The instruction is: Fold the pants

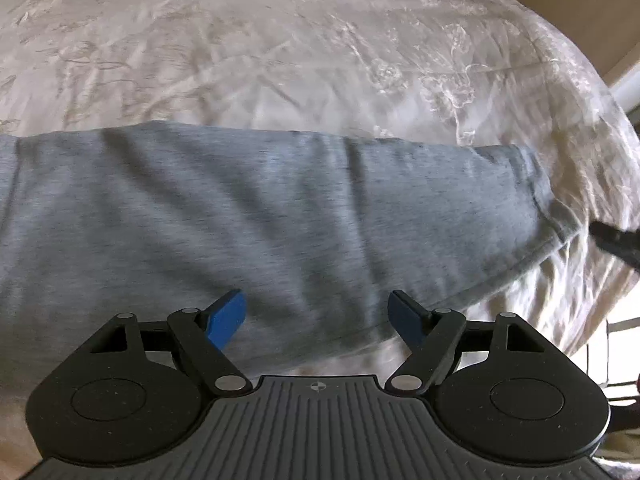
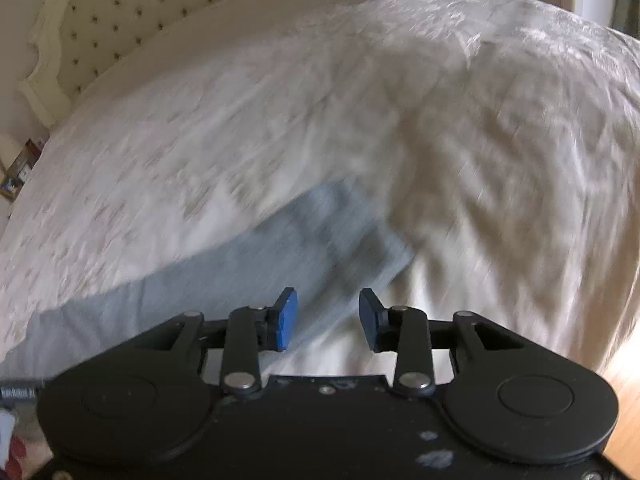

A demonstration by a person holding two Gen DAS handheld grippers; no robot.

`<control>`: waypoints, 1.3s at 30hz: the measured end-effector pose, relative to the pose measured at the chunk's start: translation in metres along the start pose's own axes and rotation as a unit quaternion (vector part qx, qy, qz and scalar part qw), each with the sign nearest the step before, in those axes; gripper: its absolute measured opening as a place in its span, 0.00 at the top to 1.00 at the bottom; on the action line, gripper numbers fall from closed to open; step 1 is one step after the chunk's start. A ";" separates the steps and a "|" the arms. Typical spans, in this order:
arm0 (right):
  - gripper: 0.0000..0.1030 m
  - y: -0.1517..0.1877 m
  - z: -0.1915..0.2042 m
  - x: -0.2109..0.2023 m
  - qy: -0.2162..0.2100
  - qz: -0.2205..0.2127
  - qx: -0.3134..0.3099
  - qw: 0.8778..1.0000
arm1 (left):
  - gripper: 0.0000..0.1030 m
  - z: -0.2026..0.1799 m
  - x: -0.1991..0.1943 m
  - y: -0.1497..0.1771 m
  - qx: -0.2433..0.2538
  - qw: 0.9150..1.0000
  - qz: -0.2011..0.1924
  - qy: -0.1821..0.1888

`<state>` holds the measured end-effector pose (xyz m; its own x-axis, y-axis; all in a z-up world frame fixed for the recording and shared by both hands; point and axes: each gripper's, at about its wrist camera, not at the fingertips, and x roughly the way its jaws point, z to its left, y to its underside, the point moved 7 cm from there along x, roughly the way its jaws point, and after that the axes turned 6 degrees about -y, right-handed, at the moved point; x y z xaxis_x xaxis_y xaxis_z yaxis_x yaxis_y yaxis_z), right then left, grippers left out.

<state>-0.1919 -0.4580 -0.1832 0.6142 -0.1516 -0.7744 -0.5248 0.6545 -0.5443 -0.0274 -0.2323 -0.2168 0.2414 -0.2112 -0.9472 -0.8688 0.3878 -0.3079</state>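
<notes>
From our left claw [image 1: 316, 316] we see the grey pants [image 1: 248, 216] lying flat across the bed [image 1: 280, 40], stretching from the left edge of the view toward the right, where a hemmed end [image 1: 556, 224] stops short of the bed's right side. The left claw is spread wide, its blue pads [image 1: 228, 318] hanging over the near edge of the pants and pinching nothing. Farther right in that view a dark object [image 1: 616, 240] pokes in beside the hem; it is too blurred for us to say what it is. From our right claw [image 2: 328, 318], the picture is smeared, yet we make out the pants [image 2: 256, 276] running from the lower left up toward the middle, ending just ahead of the claw. The right claw is also spread, with nothing between its blue pads [image 2: 286, 318]. The pale patterned bed cover [image 2: 500, 160] fills the rest, and a tufted headboard [image 2: 100, 24] stands at the upper left.
</notes>
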 end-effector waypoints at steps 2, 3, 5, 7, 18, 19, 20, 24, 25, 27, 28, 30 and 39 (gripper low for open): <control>0.62 -0.016 -0.013 0.008 -0.005 -0.001 -0.003 1.000 | 0.25 -0.010 0.004 0.001 -0.005 1.000 0.006 -0.004; 0.62 -0.022 -0.018 0.013 -0.009 0.001 -0.005 1.000 | 0.25 -0.014 0.004 0.003 -0.008 1.000 0.009 -0.007; 0.61 -0.034 -0.028 0.024 -0.020 0.008 -0.009 1.000 | 0.25 -0.017 0.004 0.006 -0.013 1.000 0.014 -0.015; 0.60 -0.043 -0.034 0.038 -0.030 0.021 -0.013 0.999 | 0.25 -0.018 0.005 0.008 -0.020 0.999 0.020 -0.023; 0.57 -0.050 -0.057 0.120 -0.075 0.122 -0.005 0.990 | 0.25 -0.003 0.006 0.006 -0.064 0.995 0.041 -0.065; 0.56 -0.051 -0.058 0.124 -0.081 0.124 -0.003 0.989 | 0.25 -0.003 0.006 0.007 -0.067 0.995 0.043 -0.067; 0.56 -0.053 -0.059 0.129 -0.088 0.127 0.000 0.988 | 0.25 -0.002 0.006 0.008 -0.070 0.994 0.044 -0.069; 0.54 -0.060 -0.061 0.145 -0.117 0.139 0.012 0.983 | 0.25 0.000 0.006 0.010 -0.079 0.993 0.053 -0.075; 0.52 -0.062 -0.060 0.148 -0.126 0.143 0.015 0.982 | 0.25 0.000 0.007 0.011 -0.081 0.992 0.054 -0.077; 0.50 -0.063 -0.058 0.157 -0.148 0.154 0.020 0.977 | 0.25 0.001 0.008 0.010 -0.086 0.992 0.058 -0.078; 0.50 -0.063 -0.058 0.159 -0.155 0.160 0.021 0.975 | 0.25 0.002 0.010 0.009 -0.090 0.991 0.059 -0.077; 0.50 -0.063 -0.056 0.163 -0.170 0.177 0.022 0.969 | 0.25 0.003 0.013 0.005 -0.094 0.991 0.060 -0.075; 0.87 -0.075 -0.033 0.139 -0.207 0.174 0.006 0.963 | 0.25 0.005 0.037 -0.042 -0.082 0.992 0.039 -0.084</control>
<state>-0.0863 -0.5529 -0.2608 0.5868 0.3847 -0.7125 -0.7352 0.6219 -0.2696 0.0199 -0.2516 -0.2396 0.2278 -0.0289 -0.9733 -0.9431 0.2422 -0.2279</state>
